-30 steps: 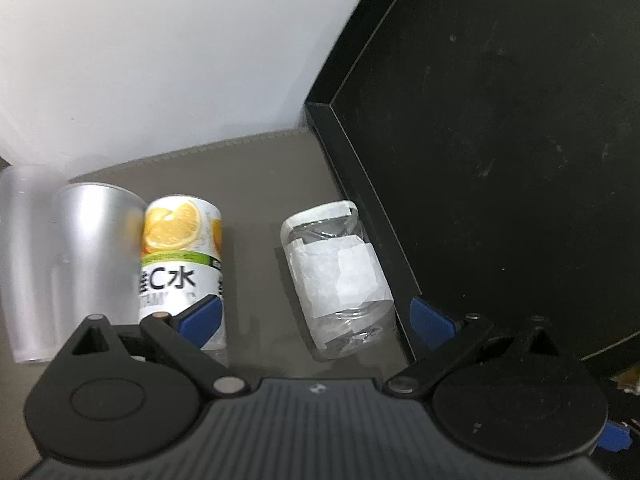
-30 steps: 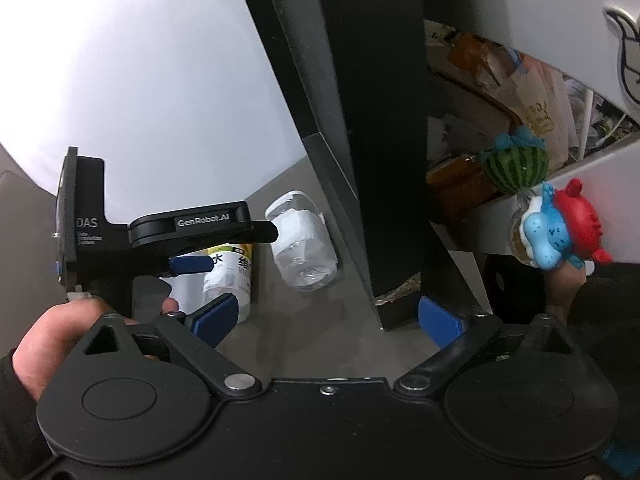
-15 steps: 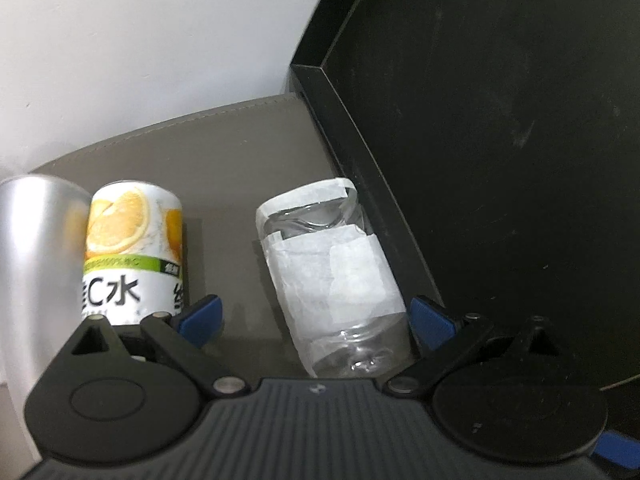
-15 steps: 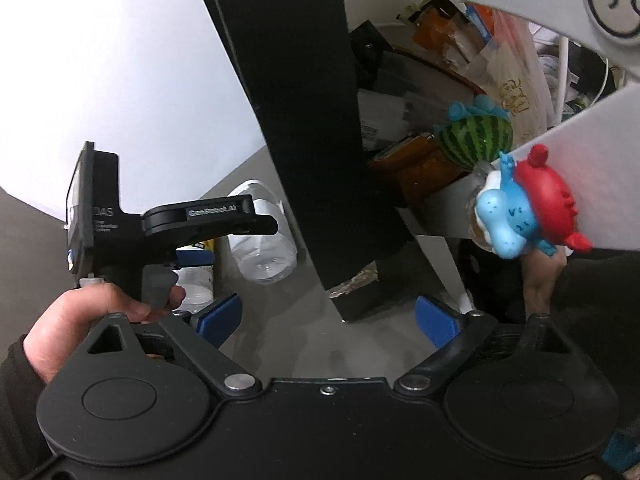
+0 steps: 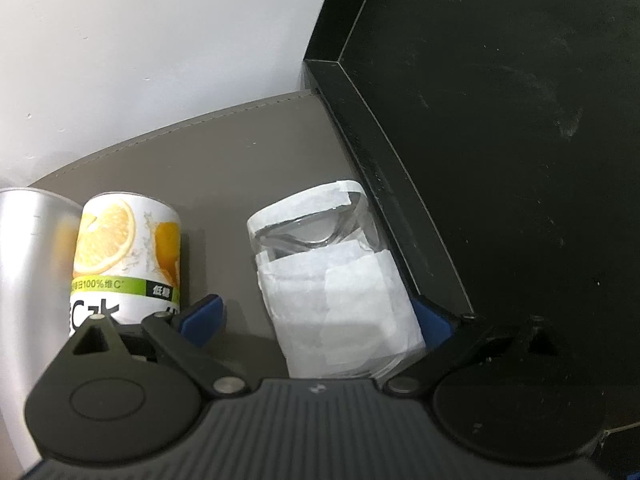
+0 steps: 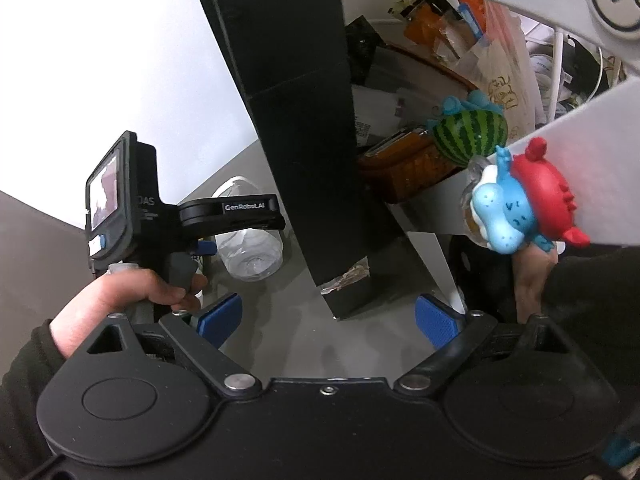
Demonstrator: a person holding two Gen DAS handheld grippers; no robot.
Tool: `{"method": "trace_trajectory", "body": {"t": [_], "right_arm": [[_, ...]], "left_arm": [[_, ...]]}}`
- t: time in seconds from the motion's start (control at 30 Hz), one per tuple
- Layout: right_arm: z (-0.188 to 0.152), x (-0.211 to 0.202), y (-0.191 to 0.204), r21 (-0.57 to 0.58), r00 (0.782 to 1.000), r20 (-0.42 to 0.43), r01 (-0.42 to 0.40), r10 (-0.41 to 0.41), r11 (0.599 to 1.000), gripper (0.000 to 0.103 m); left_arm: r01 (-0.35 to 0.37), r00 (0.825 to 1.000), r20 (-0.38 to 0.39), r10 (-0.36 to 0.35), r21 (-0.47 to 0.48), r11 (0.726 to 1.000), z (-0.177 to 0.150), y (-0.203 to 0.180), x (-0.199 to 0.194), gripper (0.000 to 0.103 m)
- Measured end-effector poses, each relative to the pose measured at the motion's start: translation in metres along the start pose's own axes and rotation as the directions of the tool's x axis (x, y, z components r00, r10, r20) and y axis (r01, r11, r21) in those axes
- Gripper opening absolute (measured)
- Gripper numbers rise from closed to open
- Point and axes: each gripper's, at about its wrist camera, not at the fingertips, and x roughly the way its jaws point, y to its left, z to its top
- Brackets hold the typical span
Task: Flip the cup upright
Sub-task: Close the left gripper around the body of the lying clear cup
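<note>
While your left gripper (image 5: 316,318) has come closer than a second ago, the one clear cup (image 5: 334,280) now lies on its side between its spread blue fingers (image 5: 200,314), beside the black panel (image 5: 500,140). Only the left view shows one orange can (image 5: 128,256) and one metal cup (image 5: 30,264). Only the right view shows your left hand (image 6: 124,300) and two toys (image 6: 520,212), with the right gripper (image 6: 328,320) spread, holding nothing.

Grey table (image 5: 224,152) carries taped cup (image 5: 336,280) (inverted), can (image 5: 128,256), tumbler (image 5: 28,264).
</note>
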Motion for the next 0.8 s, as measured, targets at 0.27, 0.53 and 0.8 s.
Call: {"method": "trace_trajectory", "body": {"t": [0.27, 0.53, 0.8], "right_arm": [[-0.003, -0.001, 0.003, -0.007, 1.000, -0.002, 0.005, -0.005, 1.000, 0.093], [-0.001, -0.004, 0.006, -0.008, 1.000, 0.015, 0.005, -0.005, 1.000, 0.093], [-0.001, -0.008, 0.010, 0.009, 0.999, 0.025, -0.025, 0.025, 1.000, 0.093]], "left_arm": [[0.009, 1.000, -0.004, -0.009, -0.054, 0.999, 0.008, 0.006, -0.003, 0.069], [0.110, 0.994, 0.016, -0.109, -0.079, 0.991, -0.002, 0.017, -0.035, 0.066], [0.127, 0.991, 0.049, -0.125, -0.058, 0.990, -0.017, 0.028, -0.076, 0.066]]}}
